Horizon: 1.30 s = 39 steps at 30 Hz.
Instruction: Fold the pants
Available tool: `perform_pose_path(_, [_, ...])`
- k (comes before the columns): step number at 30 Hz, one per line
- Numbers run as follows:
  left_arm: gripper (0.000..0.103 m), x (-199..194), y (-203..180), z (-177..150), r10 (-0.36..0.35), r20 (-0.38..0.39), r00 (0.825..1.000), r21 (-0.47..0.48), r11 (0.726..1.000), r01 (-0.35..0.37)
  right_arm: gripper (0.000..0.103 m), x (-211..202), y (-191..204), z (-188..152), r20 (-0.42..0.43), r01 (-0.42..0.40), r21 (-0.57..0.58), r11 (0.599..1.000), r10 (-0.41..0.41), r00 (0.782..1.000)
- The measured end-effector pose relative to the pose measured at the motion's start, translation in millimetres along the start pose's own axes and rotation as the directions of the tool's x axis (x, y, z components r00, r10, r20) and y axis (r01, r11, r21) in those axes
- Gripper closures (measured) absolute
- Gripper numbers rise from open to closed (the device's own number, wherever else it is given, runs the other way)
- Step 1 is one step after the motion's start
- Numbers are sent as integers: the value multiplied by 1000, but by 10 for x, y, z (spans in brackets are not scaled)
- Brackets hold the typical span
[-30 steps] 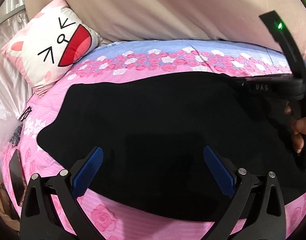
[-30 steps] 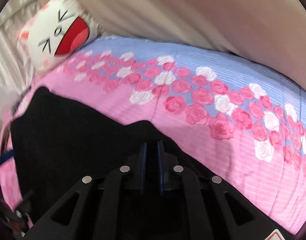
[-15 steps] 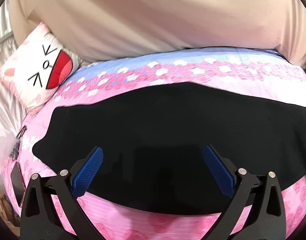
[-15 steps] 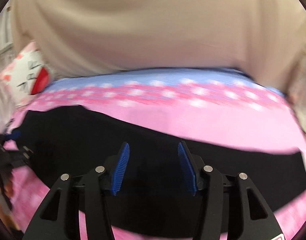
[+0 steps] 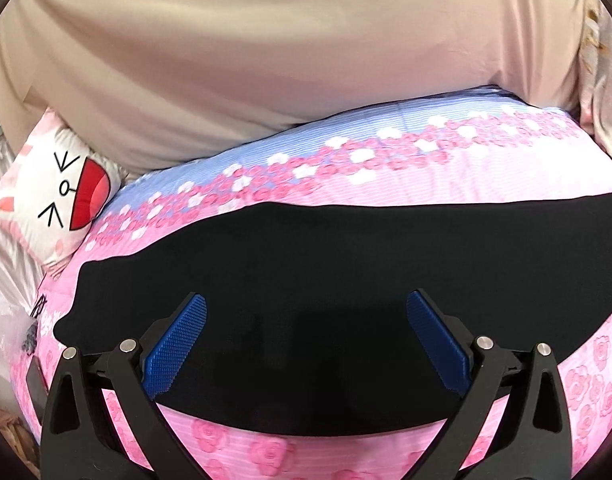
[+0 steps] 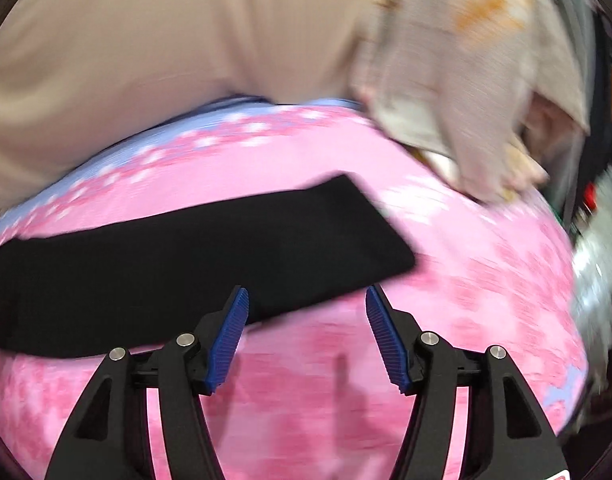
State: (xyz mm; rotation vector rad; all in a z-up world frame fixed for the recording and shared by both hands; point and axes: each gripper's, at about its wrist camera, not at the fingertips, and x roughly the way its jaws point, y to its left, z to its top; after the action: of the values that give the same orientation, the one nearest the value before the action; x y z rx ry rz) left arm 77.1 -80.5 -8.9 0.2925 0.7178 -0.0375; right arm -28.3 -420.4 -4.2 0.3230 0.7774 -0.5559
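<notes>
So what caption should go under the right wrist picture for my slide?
Open right tongs hover over the end of the black pants on the pink flowered bedspread.

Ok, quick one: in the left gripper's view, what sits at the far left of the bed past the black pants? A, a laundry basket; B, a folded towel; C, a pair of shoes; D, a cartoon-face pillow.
D: a white and pink cartoon-face pillow with a big red mouth lies at the far left of the bed, beyond the black pants.
</notes>
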Motion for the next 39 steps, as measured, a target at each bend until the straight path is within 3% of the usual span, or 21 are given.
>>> perform_pose_path(3, [5, -1, -126, 21, -9, -3, 1000, 25, 1000, 9, 43, 123, -396, 32, -15, 45, 74, 996, -44, 999])
perform_pose_path(6, [5, -6, -238, 22, -14, -4, 1000, 43, 999, 14, 43, 261, -593, 76, -41, 25, 113, 993, -21, 999])
perform_pose_path(12, [5, 72, -317, -41, -7, -27, 1000, 59, 998, 9, 43, 474, -622, 246, -64, -68, 155, 986, 79, 995])
perform_pose_path(17, [5, 203, -303, -127, -9, -70, 998, 55, 998, 13, 46, 719, -522, 345, -118, -48, 131, 990, 64, 991])
perform_pose_path(18, [5, 215, -298, -135, -10, -72, 997, 54, 998, 14, 52, 726, -503, 356, -117, -42, 119, 992, 56, 992])
perform_pose_path(19, [5, 228, -297, -141, -10, -74, 997, 56, 998, 15, 76, 722, -462, 365, -110, -33, 94, 995, 43, 993])
perform_pose_path(20, [5, 235, -303, -147, -10, -75, 997, 57, 998, 15, 85, 722, -444, 373, -109, -21, 74, 997, 29, 994])
perform_pose_path(23, [5, 255, -302, -150, -10, -78, 997, 60, 998, 15, 89, 663, -421, 411, -88, -13, 33, 999, 16, 996])
perform_pose_path(25, [5, 252, -279, -163, -7, -75, 997, 59, 998, 11, 89, 563, -483, 448, -53, -5, 48, 999, 7, 999])
perform_pose_path(28, [5, 281, -239, -191, -7, -83, 997, 50, 999, 12, 87, 752, -646, 387, -109, -43, 115, 992, 56, 992])
perform_pose_path(31, [5, 348, -220, -213, -4, -105, 995, 46, 999, 9, 71, 747, -617, 412, -120, -38, 84, 996, 48, 992])
perform_pose_path(33, [5, 351, -191, -227, -8, -106, 994, 40, 999, 12, 68, 641, -600, 402, -94, 2, 62, 998, 4, 996])
perform_pose_path(35, [5, 335, -158, -237, -11, -100, 995, 35, 999, 14, 58, 544, -658, 366, -77, -7, 96, 995, 14, 997])
perform_pose_path(39, [5, 334, -107, -264, -7, -104, 995, 35, 999, 10, 55, 524, -813, 283, -89, -7, 170, 985, 22, 996])
